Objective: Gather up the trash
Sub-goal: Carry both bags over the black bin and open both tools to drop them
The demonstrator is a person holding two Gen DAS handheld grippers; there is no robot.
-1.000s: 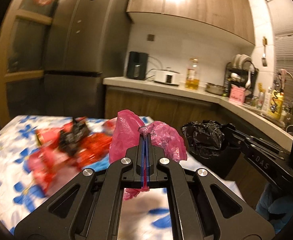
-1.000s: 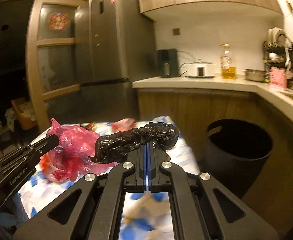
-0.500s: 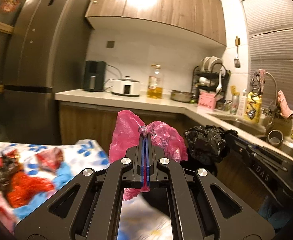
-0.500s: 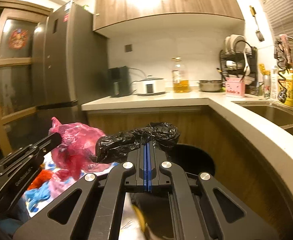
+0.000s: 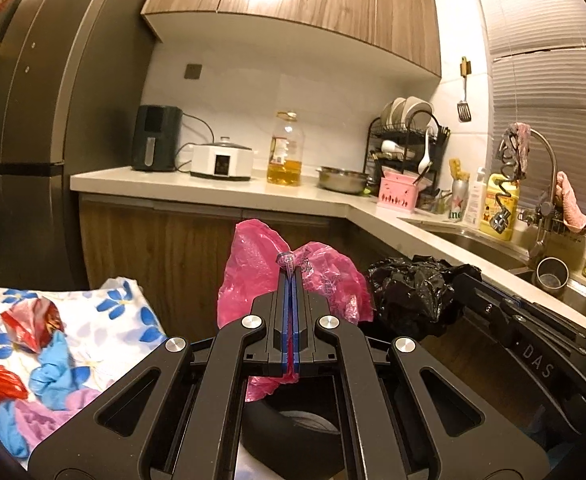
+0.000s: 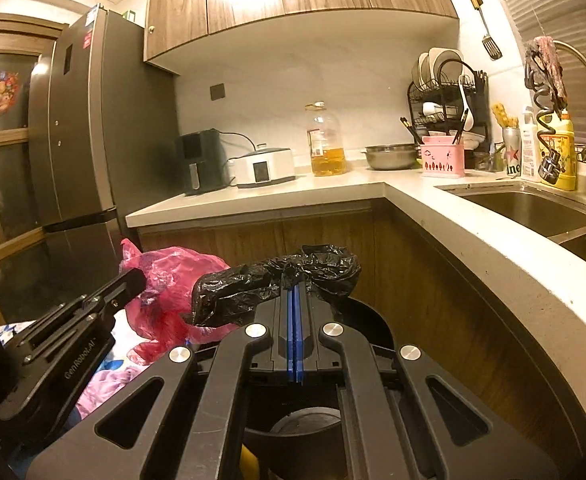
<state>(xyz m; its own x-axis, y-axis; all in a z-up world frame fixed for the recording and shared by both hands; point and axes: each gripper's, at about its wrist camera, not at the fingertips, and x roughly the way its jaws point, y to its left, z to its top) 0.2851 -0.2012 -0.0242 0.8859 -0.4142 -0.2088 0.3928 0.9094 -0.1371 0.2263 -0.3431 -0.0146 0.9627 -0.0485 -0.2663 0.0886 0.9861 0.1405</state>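
My left gripper is shut on a crumpled pink plastic bag, held up in the air. My right gripper is shut on a crumpled black plastic bag. Both hang side by side over a black round bin, whose rim also shows below the left gripper. The pink bag also shows in the right wrist view, the black bag in the left wrist view. More trash lies on the flowered tablecloth: a red wrapper, blue and purple scraps.
An L-shaped counter runs behind and right of the bin, with a sink, dish rack, oil bottle and appliances. A grey fridge stands at left. The table edge lies left of the bin.
Both grippers have swung right from over the table to over the bin, each still holding its bag. The table trash has slid to the left edge of view.
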